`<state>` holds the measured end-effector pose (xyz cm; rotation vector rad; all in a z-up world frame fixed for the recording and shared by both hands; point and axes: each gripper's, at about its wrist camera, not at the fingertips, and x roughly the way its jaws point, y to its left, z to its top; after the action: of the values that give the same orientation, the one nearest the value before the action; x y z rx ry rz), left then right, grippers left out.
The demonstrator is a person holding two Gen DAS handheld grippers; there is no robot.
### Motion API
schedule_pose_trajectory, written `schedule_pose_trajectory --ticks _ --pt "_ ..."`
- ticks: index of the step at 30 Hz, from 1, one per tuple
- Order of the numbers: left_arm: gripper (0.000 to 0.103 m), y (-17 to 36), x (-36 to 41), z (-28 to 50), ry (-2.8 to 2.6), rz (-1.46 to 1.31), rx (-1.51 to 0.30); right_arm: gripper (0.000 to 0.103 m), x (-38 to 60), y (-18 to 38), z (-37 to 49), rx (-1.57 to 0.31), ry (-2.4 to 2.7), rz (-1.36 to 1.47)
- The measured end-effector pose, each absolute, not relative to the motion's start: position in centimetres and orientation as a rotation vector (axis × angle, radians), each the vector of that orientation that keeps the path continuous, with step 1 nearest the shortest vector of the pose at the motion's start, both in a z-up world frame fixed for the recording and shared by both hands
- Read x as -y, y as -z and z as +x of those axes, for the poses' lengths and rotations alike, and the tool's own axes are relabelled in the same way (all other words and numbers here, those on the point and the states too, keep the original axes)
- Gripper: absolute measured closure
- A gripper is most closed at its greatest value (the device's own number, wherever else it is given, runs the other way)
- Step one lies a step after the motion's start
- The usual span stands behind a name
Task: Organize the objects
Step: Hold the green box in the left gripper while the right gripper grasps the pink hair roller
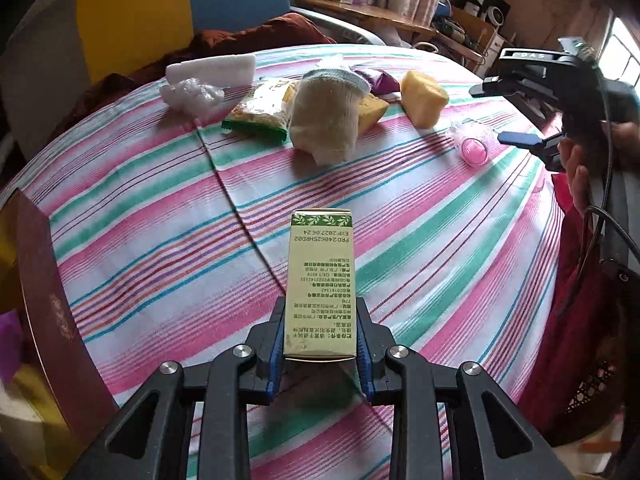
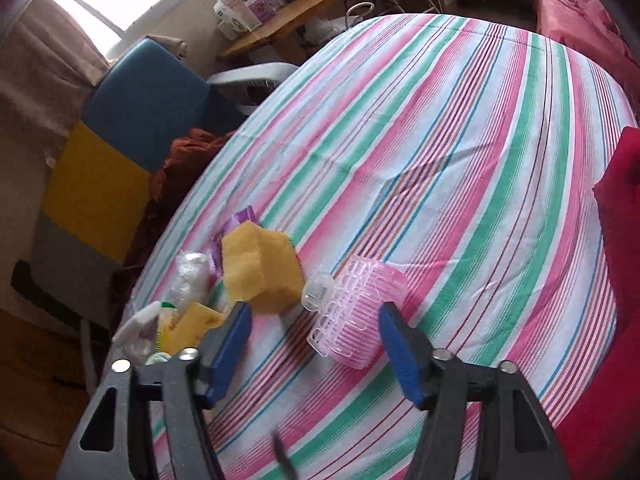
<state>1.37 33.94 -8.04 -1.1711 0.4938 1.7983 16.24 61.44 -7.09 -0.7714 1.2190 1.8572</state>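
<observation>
My left gripper (image 1: 320,310) is shut on a tall cream and green carton (image 1: 320,264) with printed text, held above the striped cloth (image 1: 160,220). In the left wrist view, my right gripper (image 1: 505,114) hangs at the far right just above a pink hair roller (image 1: 474,151). In the right wrist view, that gripper (image 2: 314,318) stands open. The pink ribbed roller (image 2: 356,312) with its clear clip lies on the cloth between and just ahead of the blue pads (image 2: 234,340), untouched.
A yellow sponge (image 1: 424,98) (image 2: 260,268), a white sock (image 1: 326,120), a snack packet (image 1: 262,112), crumpled plastic (image 1: 190,94) and a white foam block (image 1: 212,70) cluster at the far side. A brown box wall (image 1: 52,300) stands at the left edge. A person's hand (image 1: 576,168) holds the right gripper.
</observation>
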Motion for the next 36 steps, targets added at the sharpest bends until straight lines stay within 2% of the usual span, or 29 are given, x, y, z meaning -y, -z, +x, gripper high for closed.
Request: schedule_pose_trajectory --ticks 4,8,12,14,17,22,30,33,36 --pt "0.073 8.2 -33.6 1.4 -1.809 -1.161 -0.463 0.031 -61.0 7.2 15.5 -1.161 -1.854 -0.829" --pt "0.073 8.2 -33.4 1.5 -1.814 -1.150 -0.457 0.031 -60.0 7.0 13.6 -1.055 -1.902 -1.005" --pt "0.073 8.2 -33.2 1.3 -1.803 -1.155 -0.430 0.028 -59.6 5.9 10.9 -0.799 -2.017 -1.316" --pt "0.073 8.2 -33.1 1.2 -1.800 -1.157 -0.416 0.025 -59.1 5.7 10.0 -0.552 -2.032 -1.478" --pt "0.072 8.3 -32.9 1.1 -1.800 -1.159 -0.396 0.025 -59.2 6.4 9.9 -0.363 -2.009 -1.583" --pt "0.072 8.5 -33.1 0.9 -1.797 -1.165 -0.381 0.025 -60.4 7.8 9.9 -0.318 -1.994 -1.652" --pt "0.072 8.6 -33.3 1.0 -1.810 -1.162 -0.388 0.025 -61.7 9.1 9.5 -0.359 -1.980 -1.695" --pt "0.072 8.6 -33.3 1.1 -1.814 -1.161 -0.391 0.033 -62.2 9.7 9.4 -0.384 -1.955 -1.721" --pt "0.072 8.6 -33.4 1.1 -1.817 -1.156 -0.392 0.033 -62.2 9.4 9.6 -0.381 -1.964 -1.705"
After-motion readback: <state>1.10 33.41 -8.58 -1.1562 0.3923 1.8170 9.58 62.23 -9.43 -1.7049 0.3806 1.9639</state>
